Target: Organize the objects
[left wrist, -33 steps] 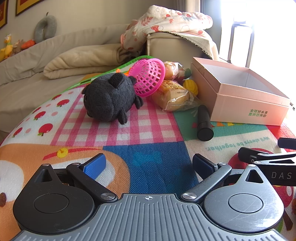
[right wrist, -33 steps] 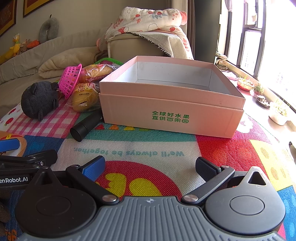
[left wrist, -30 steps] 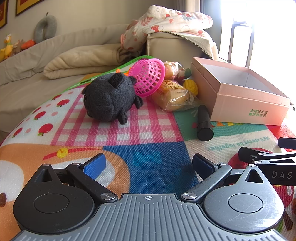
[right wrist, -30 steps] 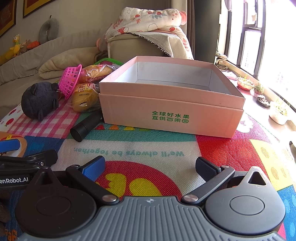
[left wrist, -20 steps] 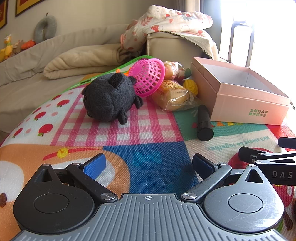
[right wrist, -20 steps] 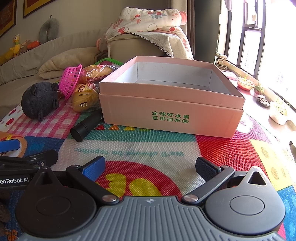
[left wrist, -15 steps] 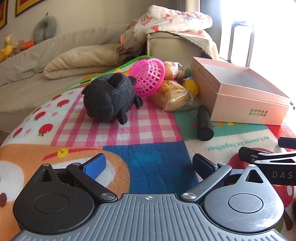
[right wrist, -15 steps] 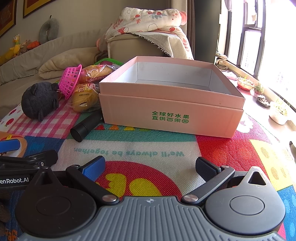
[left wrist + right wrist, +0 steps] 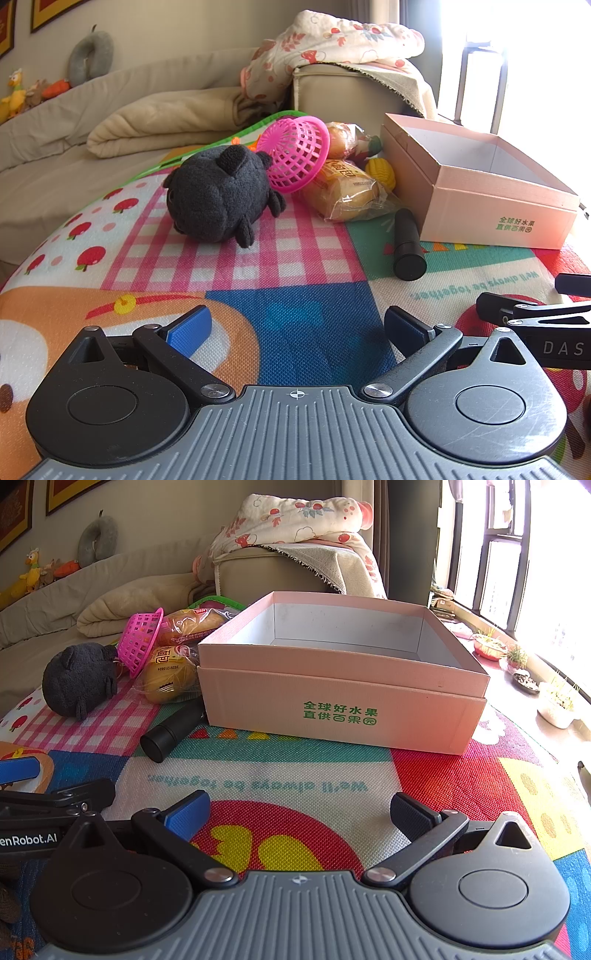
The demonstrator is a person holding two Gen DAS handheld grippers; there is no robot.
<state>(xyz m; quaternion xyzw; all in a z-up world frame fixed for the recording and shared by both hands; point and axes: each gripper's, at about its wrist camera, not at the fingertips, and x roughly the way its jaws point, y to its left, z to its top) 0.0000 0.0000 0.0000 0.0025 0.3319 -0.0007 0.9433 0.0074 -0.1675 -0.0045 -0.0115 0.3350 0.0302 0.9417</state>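
Both claws spread wide and empty, left gripper (image 9: 295, 326) low over play mat (image 9: 303, 314), black plush (image 9: 218, 201) far-left ahead, right gripper (image 9: 299, 812) facing pink box (image 9: 343, 705), black cylinder (image 9: 171, 731) far-left.

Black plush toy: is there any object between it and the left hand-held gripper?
Nothing visible stands between them. The left hand-held gripper is open, and only bare play mat lies between it and the black plush toy. The pink basket leans against the toy's far side.
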